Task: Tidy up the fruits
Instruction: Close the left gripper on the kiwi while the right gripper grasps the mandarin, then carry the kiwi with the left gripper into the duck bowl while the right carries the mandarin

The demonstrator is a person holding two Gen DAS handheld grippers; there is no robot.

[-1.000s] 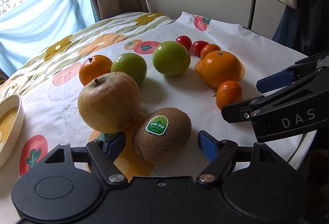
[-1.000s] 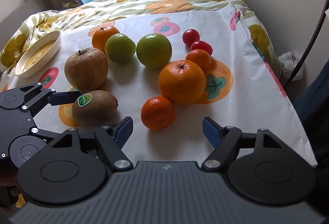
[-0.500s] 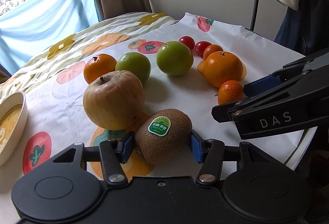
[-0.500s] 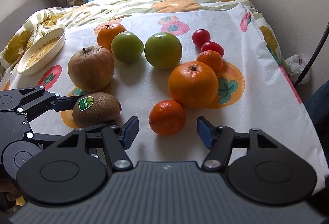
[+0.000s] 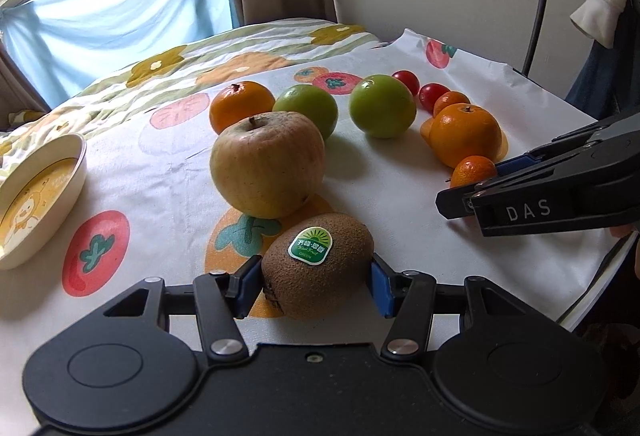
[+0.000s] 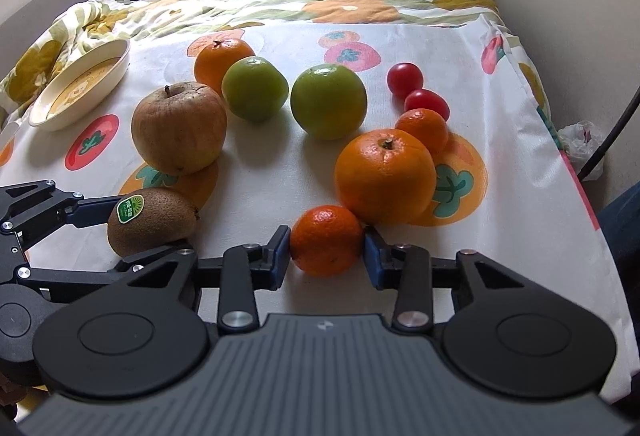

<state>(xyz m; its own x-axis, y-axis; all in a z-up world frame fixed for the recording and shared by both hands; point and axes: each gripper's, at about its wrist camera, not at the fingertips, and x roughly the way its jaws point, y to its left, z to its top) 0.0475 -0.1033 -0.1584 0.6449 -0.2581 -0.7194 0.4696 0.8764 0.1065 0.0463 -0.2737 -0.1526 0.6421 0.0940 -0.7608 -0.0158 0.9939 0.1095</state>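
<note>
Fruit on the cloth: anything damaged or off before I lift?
Only the large yellow-brown apple: its skin is wrinkled and dull, as if past its best. The brown stickered kiwi and small orange mandarin look sound.

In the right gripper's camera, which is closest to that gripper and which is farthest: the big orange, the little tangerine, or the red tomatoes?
1. Little tangerine, between the right gripper's fingers.
2. Big orange, just behind, slightly right.
3. Red tomatoes, far back right.

Both views sit low and close over the cloth, facing the window. Left view frames the kiwi bottom centre; right view shows it lower left, sharing all fruit.
</note>
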